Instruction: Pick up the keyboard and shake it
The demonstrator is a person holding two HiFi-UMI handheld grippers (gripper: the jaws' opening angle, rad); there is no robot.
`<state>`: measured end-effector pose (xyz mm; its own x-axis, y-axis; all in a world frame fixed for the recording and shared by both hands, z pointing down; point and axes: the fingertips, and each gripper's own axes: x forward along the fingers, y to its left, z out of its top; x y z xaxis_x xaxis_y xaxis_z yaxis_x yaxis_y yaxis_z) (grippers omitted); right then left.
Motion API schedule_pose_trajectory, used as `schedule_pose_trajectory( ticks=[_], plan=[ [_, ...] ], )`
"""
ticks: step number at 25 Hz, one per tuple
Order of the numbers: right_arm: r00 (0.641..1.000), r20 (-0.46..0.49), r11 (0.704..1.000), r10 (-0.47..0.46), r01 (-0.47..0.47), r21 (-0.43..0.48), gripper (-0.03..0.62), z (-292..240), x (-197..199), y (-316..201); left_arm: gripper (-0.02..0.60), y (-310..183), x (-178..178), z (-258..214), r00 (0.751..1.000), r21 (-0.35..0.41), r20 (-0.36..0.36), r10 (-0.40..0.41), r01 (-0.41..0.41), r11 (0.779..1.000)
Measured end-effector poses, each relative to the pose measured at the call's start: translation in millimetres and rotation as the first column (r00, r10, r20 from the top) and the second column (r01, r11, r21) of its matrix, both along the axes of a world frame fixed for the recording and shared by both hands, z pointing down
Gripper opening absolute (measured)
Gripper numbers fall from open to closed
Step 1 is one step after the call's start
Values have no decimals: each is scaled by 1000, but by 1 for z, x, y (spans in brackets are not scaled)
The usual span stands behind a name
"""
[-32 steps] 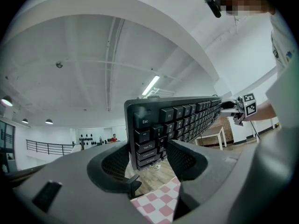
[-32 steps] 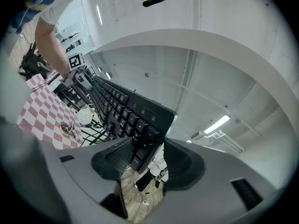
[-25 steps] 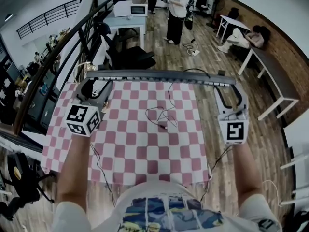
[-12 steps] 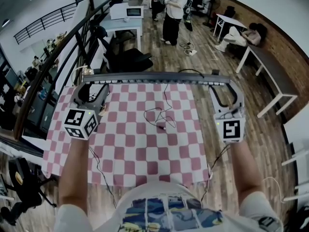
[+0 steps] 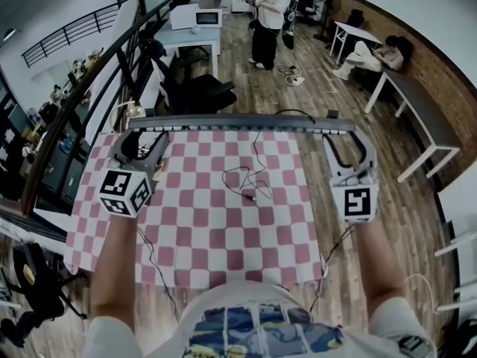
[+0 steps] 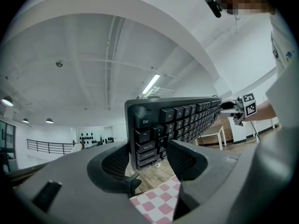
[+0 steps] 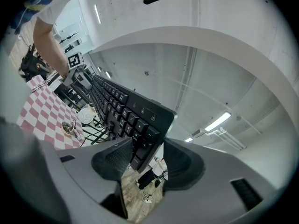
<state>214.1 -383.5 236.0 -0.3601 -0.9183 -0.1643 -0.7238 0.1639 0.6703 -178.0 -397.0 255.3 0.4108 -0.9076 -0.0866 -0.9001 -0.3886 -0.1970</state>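
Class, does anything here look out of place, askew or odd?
The keyboard is off the table, held at its ends by the left gripper and right gripper. Its cable trails into a loose tangle on the checked tablecloth.

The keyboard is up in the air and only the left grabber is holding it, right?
Not quite. The keyboard is up in the air, but both grabbers hold it. The left gripper clamps one end, and the right gripper view shows the right gripper clamped on the other end.
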Motion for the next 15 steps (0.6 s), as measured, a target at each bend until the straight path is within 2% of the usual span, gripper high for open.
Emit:
schedule_pose_trajectory(
  ticks=[15],
  plan=[
    [1000, 9, 1000, -10, 10, -19, 202, 6, 5, -4, 250, -2, 6, 5, 1000, -17, 2, 3, -3, 1000]
  ],
)
